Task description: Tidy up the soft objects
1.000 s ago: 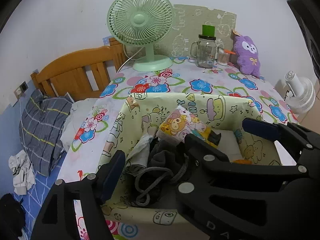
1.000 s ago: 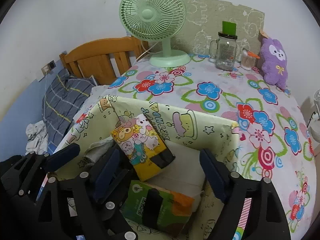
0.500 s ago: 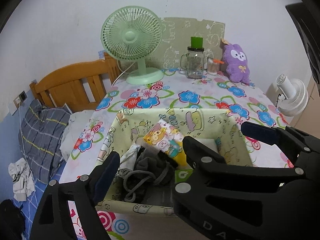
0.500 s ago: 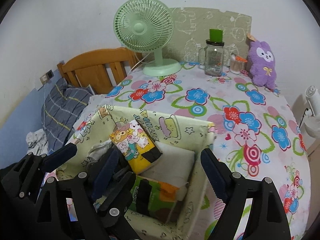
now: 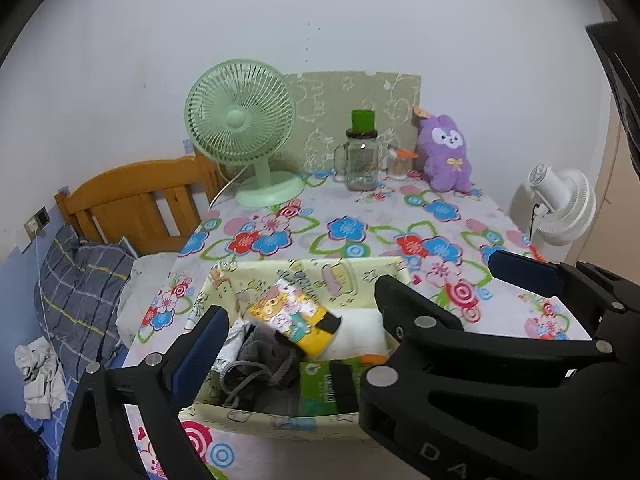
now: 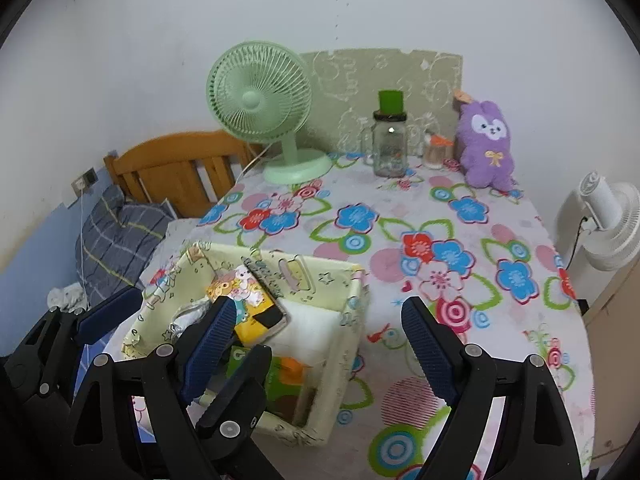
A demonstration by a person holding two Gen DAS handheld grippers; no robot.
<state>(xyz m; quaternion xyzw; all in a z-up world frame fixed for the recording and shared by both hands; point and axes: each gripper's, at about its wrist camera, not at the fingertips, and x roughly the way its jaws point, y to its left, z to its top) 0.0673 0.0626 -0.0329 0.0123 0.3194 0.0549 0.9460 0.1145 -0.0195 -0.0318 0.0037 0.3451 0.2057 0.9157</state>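
Both my tools pulled back, up from storage box [image 5: 304,276]

Left view: left tool [image 5: 352,300] jaws just opened wider, nothing between; grey drawstring cloth [image 5: 260,356] inside box, limp, light, pinch a bunched fold

Right view: right tool [image 6: 316,336] apart, empty; purple plush [image 6: 486,148] on table [image 6: 400,208] far edge, squashy, grab its body

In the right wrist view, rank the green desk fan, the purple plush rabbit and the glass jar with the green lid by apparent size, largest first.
1. Green desk fan, clearly largest.
2. Purple plush rabbit.
3. Glass jar, slightly smaller than the rabbit.
All three stand along the table's far edge, so distance barely skews this.

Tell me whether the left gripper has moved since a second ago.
Yes. The left gripper has backed away and up: the fabric bin and green fan look smaller and farther. Its jaws have just been opening, nothing between them.
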